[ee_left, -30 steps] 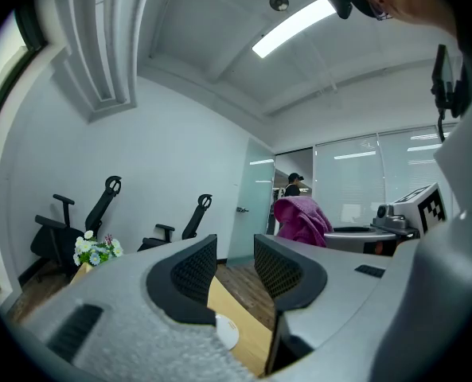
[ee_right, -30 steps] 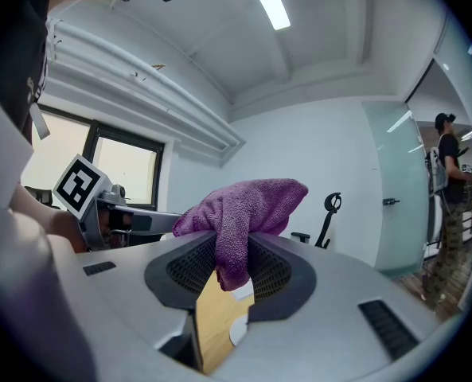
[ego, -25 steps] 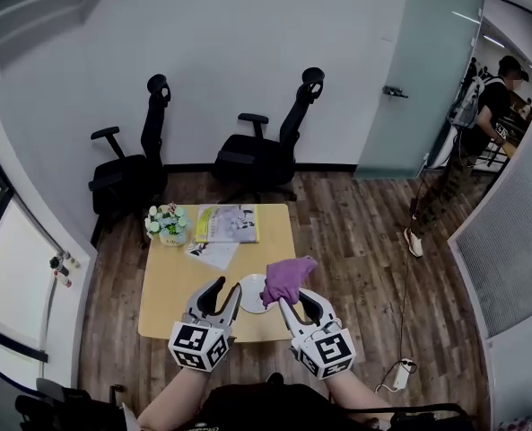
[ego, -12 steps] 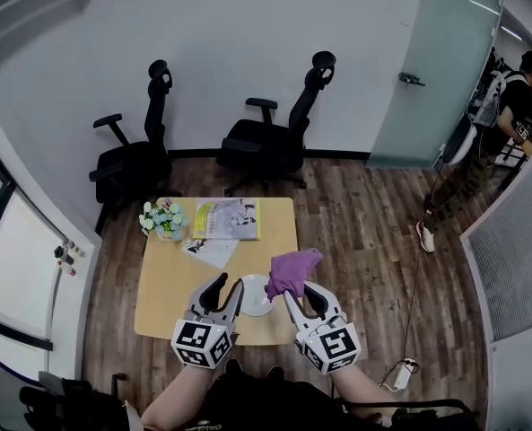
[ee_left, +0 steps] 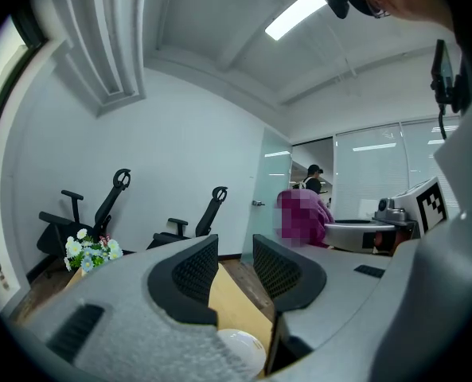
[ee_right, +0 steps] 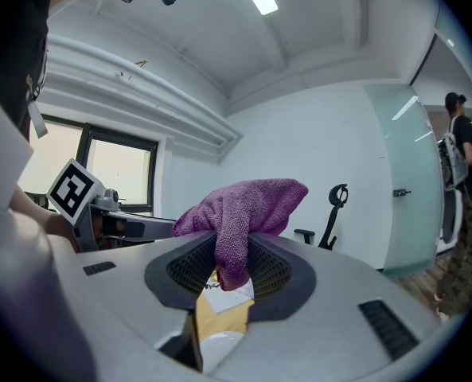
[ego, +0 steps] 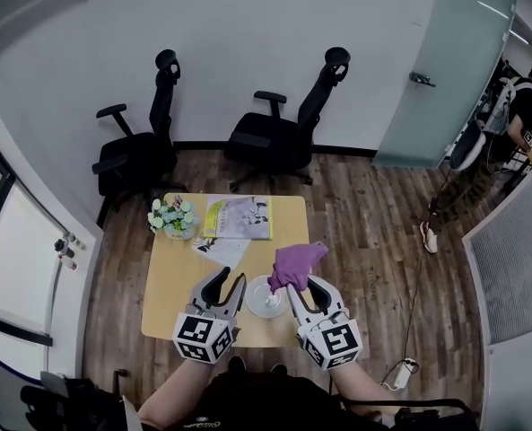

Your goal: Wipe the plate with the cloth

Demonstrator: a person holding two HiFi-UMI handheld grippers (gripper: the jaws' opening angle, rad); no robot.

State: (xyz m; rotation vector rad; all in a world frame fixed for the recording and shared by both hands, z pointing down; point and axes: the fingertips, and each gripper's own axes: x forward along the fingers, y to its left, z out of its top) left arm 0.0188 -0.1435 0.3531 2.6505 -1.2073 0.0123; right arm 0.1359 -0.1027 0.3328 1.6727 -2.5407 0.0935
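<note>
A white plate (ego: 264,296) lies near the front edge of the small wooden table (ego: 171,281), between my two grippers. My right gripper (ego: 294,283) is shut on a purple cloth (ego: 296,264), which bunches up above its jaws; the cloth (ee_right: 239,214) hangs between the pads, with the plate (ee_right: 218,345) below. My left gripper (ego: 229,285) stands open and empty just left of the plate, its jaws a little apart. The plate (ee_left: 239,350) shows under them.
A pot of flowers (ego: 171,219), a yellow-green booklet (ego: 239,217) and a paper sheet (ego: 221,250) lie at the table's far side. Two black office chairs (ego: 283,128) stand behind it. A person (ego: 508,124) stands beyond the glass door at the right.
The right gripper with the cloth has shifted slightly right and forward, staying over the plate's right edge. The left gripper has barely moved. My head camera has drifted a little.
</note>
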